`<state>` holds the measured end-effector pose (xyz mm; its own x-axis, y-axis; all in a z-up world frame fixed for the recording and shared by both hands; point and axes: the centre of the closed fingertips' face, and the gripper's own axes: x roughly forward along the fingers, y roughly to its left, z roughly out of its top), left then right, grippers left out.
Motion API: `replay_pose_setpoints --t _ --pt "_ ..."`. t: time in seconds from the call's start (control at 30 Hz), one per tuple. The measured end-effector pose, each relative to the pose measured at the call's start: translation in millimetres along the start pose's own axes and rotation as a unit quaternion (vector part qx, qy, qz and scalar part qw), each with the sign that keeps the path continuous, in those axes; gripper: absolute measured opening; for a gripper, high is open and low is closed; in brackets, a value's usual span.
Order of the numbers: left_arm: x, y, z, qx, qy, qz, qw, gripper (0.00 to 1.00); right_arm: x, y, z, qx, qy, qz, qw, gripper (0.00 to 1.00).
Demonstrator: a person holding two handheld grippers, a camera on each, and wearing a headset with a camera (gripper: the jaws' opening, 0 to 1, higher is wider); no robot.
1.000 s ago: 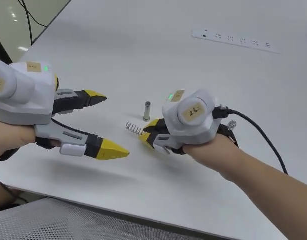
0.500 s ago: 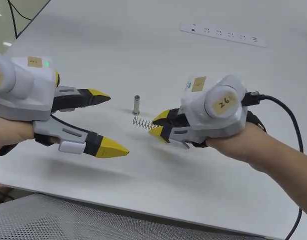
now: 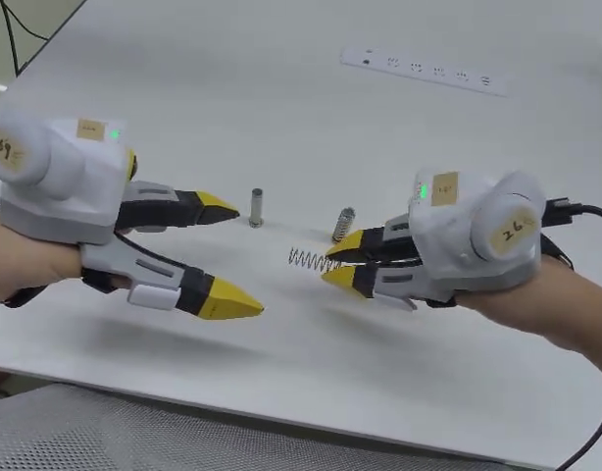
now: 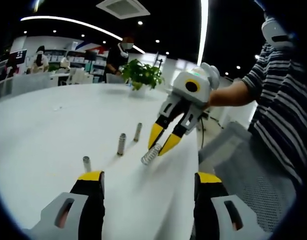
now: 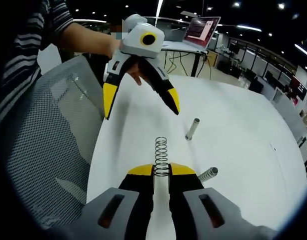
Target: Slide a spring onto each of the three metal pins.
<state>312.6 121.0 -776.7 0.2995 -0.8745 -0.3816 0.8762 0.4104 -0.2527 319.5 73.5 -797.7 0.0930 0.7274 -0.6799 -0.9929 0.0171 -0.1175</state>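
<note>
My right gripper [image 3: 342,262] is shut on one end of a loose spring [image 3: 307,260], which sticks out level to the left, just above the white table [image 3: 281,88]. The right gripper view shows the spring [image 5: 161,150] standing out from my shut jaws [image 5: 161,171]. A bare metal pin [image 3: 256,208] stands upright behind it, and a pin wearing a spring [image 3: 343,224] stands to its right. My left gripper [image 3: 234,257] hovers open and empty at the left. The left gripper view shows its own jaws [image 4: 149,177] wide apart, three pins in a row [image 4: 121,144] and the held spring [image 4: 151,154].
A white power strip [image 3: 424,71] lies at the table's far side. The table's front edge [image 3: 281,417] runs below both grippers, with a grey mesh chair [image 3: 134,437] under it. A cable [image 3: 590,211] trails from the right gripper.
My right gripper, with the spring in it, has moved right and away from the bare pin. The pin wearing a spring has come into sight. My left gripper stays open.
</note>
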Motion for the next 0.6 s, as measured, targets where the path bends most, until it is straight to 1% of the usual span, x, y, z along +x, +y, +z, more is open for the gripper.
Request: replay_pose_setpoints --t 0.13,0.2,0.3,0.33,0.47,0.6 --pt "10.2 -3.3 9.1 0.014 -0.004 -0.013 0.9998 0.65 -5.2 1.1 -0.8 -0.013 0.001 0.001 0.9999 0.07" --pt "13.2 -3.5 12.5 0.019 -0.005 -0.015 0.9997 0.62 -7.7 1.7 -0.7 -0.019 0.002 0.001 0.9998 0.07" --pt "17.8 -5.8 19.6 0.028 -0.013 -0.022 0.9993 0.56 -13.4 1.9 4.2 -0.018 -0.008 0.001 0.9998 0.07" --pt "19.2 -6.2 20.3 0.03 -0.014 -0.025 0.9992 0.55 -14.5 1.6 5.8 -0.017 -0.011 0.001 0.9998 0.07" --pt "26.7 -9.7 20.8 0.038 -0.012 -0.038 0.9985 0.42 -16.9 2.2 8.6 -0.02 -0.014 0.002 0.9997 0.07" --pt "34.6 -13.3 22.7 0.043 -0.015 -0.047 0.9979 0.35 -17.5 2.8 10.2 -0.024 -0.015 0.006 0.9996 0.07"
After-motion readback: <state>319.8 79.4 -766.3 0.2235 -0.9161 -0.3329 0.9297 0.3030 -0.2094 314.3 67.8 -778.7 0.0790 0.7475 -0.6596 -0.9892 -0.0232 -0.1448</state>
